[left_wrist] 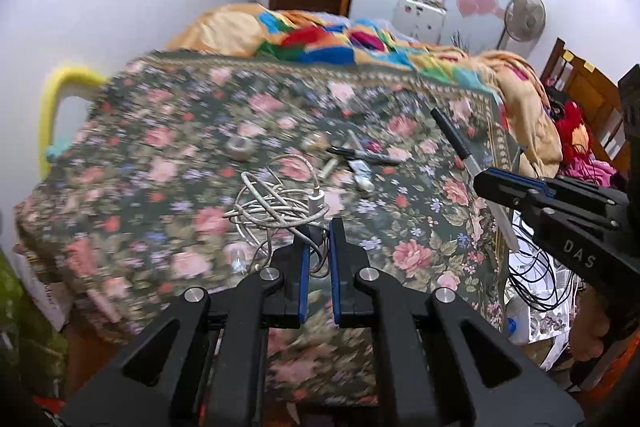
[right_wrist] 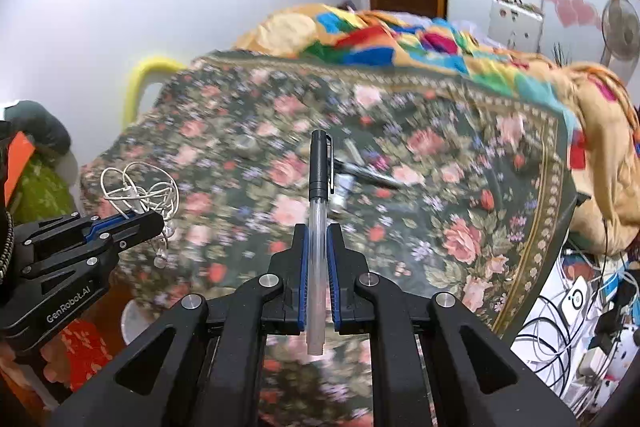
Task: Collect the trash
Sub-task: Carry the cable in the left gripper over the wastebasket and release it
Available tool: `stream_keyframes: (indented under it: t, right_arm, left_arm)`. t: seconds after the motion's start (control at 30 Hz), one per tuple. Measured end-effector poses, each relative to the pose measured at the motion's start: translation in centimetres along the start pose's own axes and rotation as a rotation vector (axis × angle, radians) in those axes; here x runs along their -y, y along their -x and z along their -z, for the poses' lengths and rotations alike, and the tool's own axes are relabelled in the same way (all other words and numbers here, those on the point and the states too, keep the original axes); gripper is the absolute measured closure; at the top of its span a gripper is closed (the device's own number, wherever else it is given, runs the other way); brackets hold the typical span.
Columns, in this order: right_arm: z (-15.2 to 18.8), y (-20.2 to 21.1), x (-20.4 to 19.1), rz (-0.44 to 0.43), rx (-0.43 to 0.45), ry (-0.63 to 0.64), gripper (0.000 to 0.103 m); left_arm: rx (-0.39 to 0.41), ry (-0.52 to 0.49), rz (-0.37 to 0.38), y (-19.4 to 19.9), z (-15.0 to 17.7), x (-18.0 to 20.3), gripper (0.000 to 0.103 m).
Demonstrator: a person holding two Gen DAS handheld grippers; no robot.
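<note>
A bed covered by a floral blanket (left_wrist: 192,131) fills both views, with a bright patchwork quilt (left_wrist: 320,39) bunched along its far side. On the blanket lie a grey roll of tape (left_wrist: 240,147), a black marker (left_wrist: 362,155) and a few small tubes near it, blurred and hard to tell apart. A yellow curved bar (left_wrist: 52,115) stands at the bed's left edge, a standing fan (left_wrist: 524,17) by the far wall, and a heap of cables and chargers (right_wrist: 576,311) lies on the floor beside the bed's right edge.

The left claw (left_wrist: 318,227) is pressed nearly together, pinching strands of a tangled white cable (left_wrist: 276,203); from the right wrist view the tangle (right_wrist: 140,193) hangs from the claw tips, above the bed's near left corner, with small clear ends dangling below.

The right claw (right_wrist: 318,231) is closed on a pen (right_wrist: 319,211), gripping its clear barrel. The pen's long axis runs straight forward along the fingers, black cap and clip pointing away toward the middle of the bed, bare rear end toward the camera. From the left wrist view the pen (left_wrist: 456,143) slants up and to the left, out of the right claw (left_wrist: 480,181), above the bed's right side.
</note>
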State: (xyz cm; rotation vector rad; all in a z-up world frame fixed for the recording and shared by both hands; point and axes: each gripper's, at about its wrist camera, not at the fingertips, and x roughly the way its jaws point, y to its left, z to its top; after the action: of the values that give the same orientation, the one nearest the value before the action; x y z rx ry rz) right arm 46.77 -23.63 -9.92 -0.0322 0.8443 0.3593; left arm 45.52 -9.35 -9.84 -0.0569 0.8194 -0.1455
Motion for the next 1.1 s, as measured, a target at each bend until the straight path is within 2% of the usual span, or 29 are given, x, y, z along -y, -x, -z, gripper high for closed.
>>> stream_keyframes:
  t: [0.27, 0.6, 0.87, 1.1]
  right_arm:
    - [-0.2, 4.6, -7.6, -0.072, 0.063, 0.078, 0.095]
    - [1.8, 6.5, -18.2, -0.181, 0.060, 0.201, 0.095]
    - [4.4, 5.3, -26.2, -0.266, 0.007, 0.308, 0.095]
    - [7.1, 2.3, -31.7, -0.314, -0.086, 0.377, 0.095]
  left_arm:
    - [0.078, 0.053, -0.081, 8.8, 2.7, -5.3, 0.095]
    - [0.106, 0.158, -0.194, 16.6, 8.5, -13.1, 0.095]
    - [0.073, 0.235, -0.281, 20.0, 14.2, -19.3, 0.095]
    - [-0.001, 0.321, -0.321, 19.5, 18.9, -24.5, 0.095]
